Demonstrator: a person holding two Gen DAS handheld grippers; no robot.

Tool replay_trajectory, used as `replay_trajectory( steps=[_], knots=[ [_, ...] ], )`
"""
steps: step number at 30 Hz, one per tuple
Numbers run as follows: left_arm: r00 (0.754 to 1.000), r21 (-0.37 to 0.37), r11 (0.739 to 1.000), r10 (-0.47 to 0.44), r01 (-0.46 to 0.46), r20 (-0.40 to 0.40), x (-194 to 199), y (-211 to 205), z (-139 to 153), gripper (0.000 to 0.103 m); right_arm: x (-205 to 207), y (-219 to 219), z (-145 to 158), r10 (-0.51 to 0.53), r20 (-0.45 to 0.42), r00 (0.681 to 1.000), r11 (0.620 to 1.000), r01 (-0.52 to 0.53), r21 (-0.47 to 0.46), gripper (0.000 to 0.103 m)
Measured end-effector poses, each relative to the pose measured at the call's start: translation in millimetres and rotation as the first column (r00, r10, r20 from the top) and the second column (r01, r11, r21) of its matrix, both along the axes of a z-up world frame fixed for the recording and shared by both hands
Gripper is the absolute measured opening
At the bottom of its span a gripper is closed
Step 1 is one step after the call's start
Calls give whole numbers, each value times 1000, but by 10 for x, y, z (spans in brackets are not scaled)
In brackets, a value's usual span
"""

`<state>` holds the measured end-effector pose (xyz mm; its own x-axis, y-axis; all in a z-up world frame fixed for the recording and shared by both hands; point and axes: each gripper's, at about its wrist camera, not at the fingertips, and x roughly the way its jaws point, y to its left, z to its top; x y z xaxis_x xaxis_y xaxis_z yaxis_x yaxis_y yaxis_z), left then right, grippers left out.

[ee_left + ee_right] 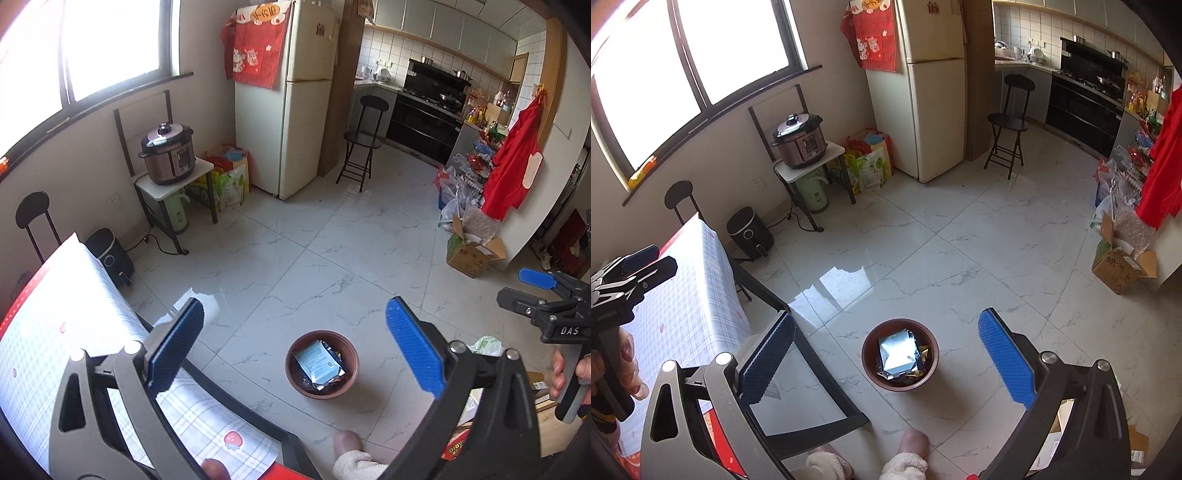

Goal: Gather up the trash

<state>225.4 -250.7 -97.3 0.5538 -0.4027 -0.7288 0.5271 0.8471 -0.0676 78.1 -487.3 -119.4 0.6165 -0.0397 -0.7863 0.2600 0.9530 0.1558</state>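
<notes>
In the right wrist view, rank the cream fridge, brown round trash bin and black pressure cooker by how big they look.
1. Cream fridge, clearly largest.
2. and 3. Brown round trash bin and black pressure cooker look alike; the bin sits nearer, so unranked.

1. The blue packet (318, 362) is covering most of what is lying in the brown bin (291, 374); only dark scraps and a bit of gold foil (925, 352) are peeking out beneath it.
2. The packet's print is showing too small to read.
3. The right gripper (517, 286) is running off the right edge of the left wrist view, its handle partly wrapped by the person's fingers (557, 373).
4. The left gripper (646, 264) is being cropped by the left edge of the right wrist view.
5. The checked tablecloth (48, 332) is hiding the table's top, and the left gripper's own frame is blocking its near part.
6. The cardboard box (474, 254) lettering is appearing too blurred to make out.
</notes>
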Motion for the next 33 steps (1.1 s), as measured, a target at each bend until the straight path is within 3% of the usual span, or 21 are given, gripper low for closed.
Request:
replay_trajectory(
  steps=[8, 15, 20, 33],
  knots=[
    [996, -41, 998, 42, -39, 77, -365, 383, 589, 98, -324, 233, 602, -47, 101, 994, 997, 53, -62, 97],
    [988, -59, 995, 88, -81, 128, -709, 499, 880, 98, -642, 501, 876, -80, 154, 985, 989, 97, -110, 97],
    [986, -93, 992, 94, -81, 136, -848, 544, 978, 98, -747, 684, 953, -69, 181, 981, 980, 101, -172, 97],
    [982, -86, 994, 83, -69, 169, -969, 509, 1049, 98, -780, 696, 1050, -90, 202, 975, 972, 130, -196, 97]
  ],
)
